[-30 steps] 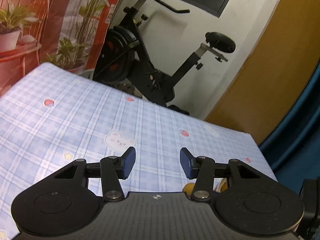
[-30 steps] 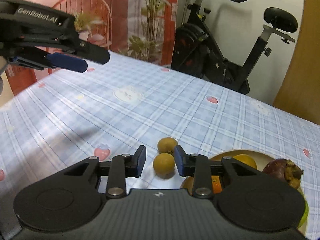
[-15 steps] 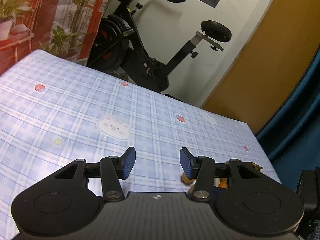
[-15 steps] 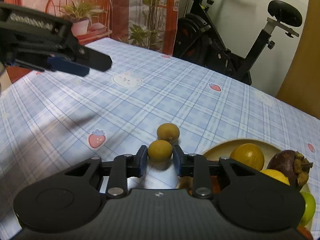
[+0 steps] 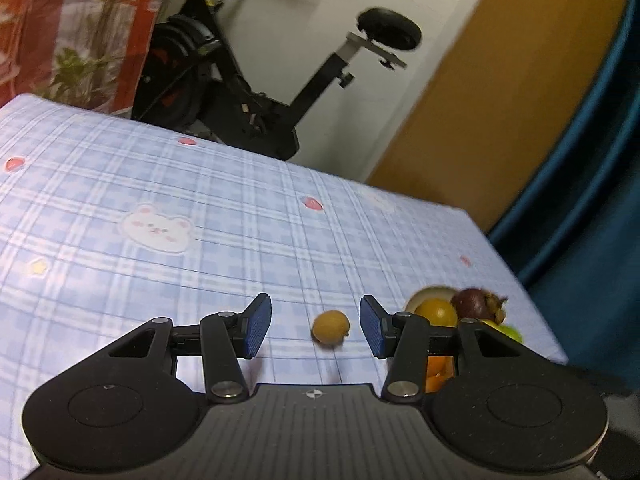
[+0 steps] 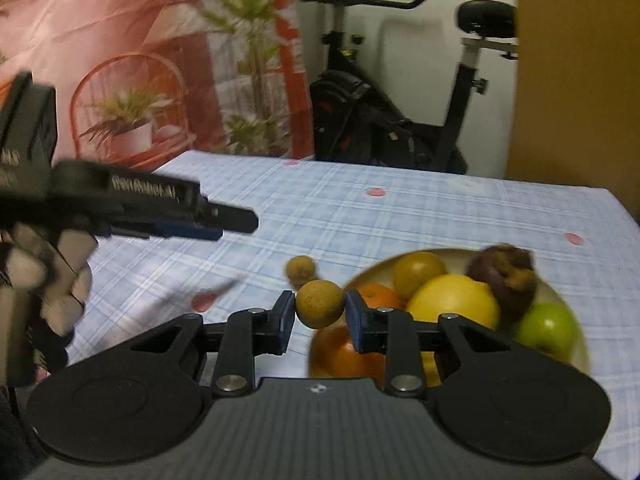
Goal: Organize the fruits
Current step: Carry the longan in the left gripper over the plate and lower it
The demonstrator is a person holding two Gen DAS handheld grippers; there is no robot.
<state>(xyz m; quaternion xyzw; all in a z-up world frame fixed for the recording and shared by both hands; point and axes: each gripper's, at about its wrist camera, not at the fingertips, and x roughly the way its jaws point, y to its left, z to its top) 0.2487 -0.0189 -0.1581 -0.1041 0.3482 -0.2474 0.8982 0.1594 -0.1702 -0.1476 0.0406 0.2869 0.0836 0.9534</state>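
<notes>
- A table (image 5: 120,168) under a blue checked cloth is shown; an exercise bike (image 6: 384,132) stands behind it.
- A plate (image 6: 570,312) near the table's right edge is already crowded: a lemon (image 6: 454,306), a green apple (image 6: 550,326), a mangosteen (image 6: 504,276), oranges and a smaller yellow fruit are piled in it.
- The left gripper (image 5: 314,326) is held with its jaws partly apart and nothing gripped; the second longan (image 5: 330,327) is framed between its pads, but it lies on the cloth beyond them, just beside the plate.
- The right gripper (image 6: 318,322) is clamped on a longan (image 6: 319,304), which is held clear of the cloth, just left of the plate.
- Risks, as judged:
  - The held longan is small and round and is pinched only at its sides; a twist of the wrist could let it squirt out.
  - If it is released onto the heap, it may roll off a rounded fruit and over the rim; a gap between fruits would be safer.
  - The loose longan could be nudged and set rolling if the left pads are brought down off-centre.
  - With both grippers near the same spot, a collision is possible.
</notes>
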